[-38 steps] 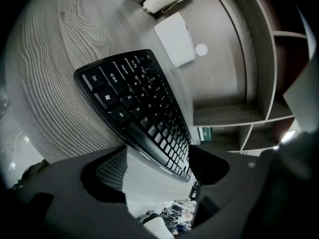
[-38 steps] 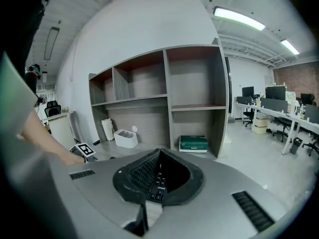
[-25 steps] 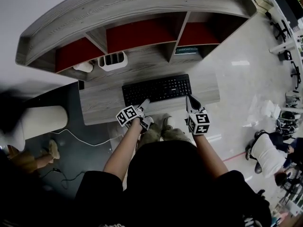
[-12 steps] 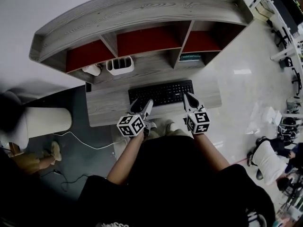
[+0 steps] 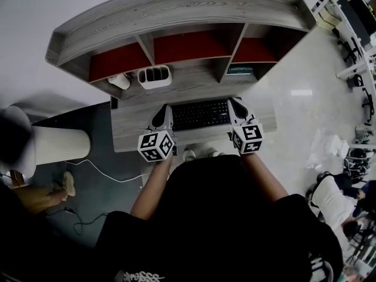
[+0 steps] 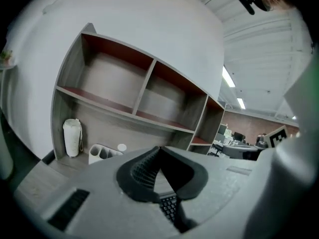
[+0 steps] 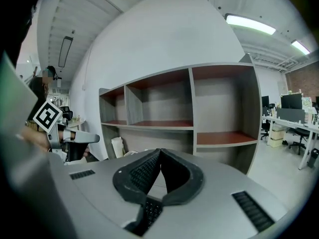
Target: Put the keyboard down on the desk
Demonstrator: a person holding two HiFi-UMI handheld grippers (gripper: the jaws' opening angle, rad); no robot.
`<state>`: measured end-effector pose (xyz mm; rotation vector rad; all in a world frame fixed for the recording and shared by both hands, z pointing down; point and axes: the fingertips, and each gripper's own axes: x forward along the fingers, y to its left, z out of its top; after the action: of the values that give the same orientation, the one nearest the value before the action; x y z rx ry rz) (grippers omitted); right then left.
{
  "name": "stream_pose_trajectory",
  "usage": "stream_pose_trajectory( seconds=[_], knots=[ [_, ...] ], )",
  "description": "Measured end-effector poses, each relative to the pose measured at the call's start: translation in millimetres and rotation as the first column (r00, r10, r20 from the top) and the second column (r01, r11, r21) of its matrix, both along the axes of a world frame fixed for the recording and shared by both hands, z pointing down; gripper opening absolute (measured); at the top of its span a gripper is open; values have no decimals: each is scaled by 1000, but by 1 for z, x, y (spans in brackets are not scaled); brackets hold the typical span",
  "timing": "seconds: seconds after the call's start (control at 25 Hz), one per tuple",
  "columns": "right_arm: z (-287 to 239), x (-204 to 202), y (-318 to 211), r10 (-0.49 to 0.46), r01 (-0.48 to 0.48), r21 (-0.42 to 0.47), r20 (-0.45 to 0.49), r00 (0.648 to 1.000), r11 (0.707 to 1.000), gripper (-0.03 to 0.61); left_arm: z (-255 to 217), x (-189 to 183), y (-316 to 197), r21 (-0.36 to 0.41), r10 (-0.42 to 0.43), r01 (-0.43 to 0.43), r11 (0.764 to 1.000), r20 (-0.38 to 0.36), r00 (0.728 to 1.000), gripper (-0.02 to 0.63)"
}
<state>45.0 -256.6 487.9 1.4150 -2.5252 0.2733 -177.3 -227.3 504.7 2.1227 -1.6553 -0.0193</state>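
Keyboard (image 5: 200, 114), one, on desk (image 5: 132, 131); left gripper (image 5: 164, 117) just closed empty, right gripper (image 5: 238, 108) seemingly closed too.

Bright ceiling lights (image 7: 249, 24), fisheye-bent edges, dark vignetted corners

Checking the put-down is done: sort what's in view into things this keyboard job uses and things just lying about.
Job: black keyboard, flat on the grey desk; left claw, just closed on nothing; right claw, shut, empty.
Lying about: white pen holder; white container; white cylinder and white cable on the floor.
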Motion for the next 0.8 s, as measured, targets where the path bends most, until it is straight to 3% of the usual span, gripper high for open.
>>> stream_pose_trajectory(
  seconds=[0.44, 0.8],
  knots=[
    [1, -13, -9, 19, -19, 10, -34, 999, 1000, 12, 11, -32, 1, 1, -17, 17, 1000, 42, 999, 15],
    [8, -18, -11, 28, -27, 20, -56, 998, 999, 12, 15, -31, -4, 3, 9, -10, 1000, 58, 998, 15]
  ],
)
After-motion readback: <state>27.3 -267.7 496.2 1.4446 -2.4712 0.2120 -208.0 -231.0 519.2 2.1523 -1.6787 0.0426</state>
